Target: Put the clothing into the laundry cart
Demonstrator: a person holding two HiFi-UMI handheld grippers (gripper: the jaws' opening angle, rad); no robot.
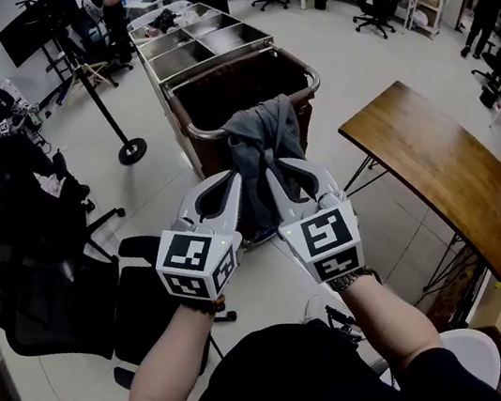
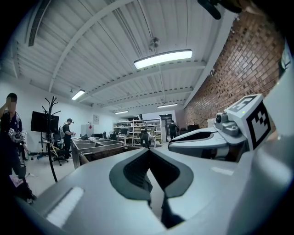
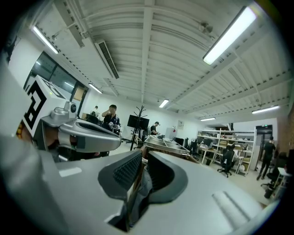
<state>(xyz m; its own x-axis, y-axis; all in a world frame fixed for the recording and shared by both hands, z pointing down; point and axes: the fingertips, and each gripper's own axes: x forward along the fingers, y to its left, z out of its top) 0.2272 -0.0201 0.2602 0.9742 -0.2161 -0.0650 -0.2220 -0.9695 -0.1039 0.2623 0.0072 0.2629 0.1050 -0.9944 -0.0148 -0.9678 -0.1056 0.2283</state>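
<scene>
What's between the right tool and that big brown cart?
A gray garment: the right tool is clamped on it and it hangs over the cart's near rim. The head view shows this.

Left forearm [image 1: 171, 362] and right forearm [image 1: 384, 312] bare and stretched forward side by side, left tongs [image 1: 231, 182] with tips pressed together, right tongs [image 1: 280, 166] just beside them, angled inward, jaws clamped on a fold of grey garment [image 1: 262, 132]
</scene>
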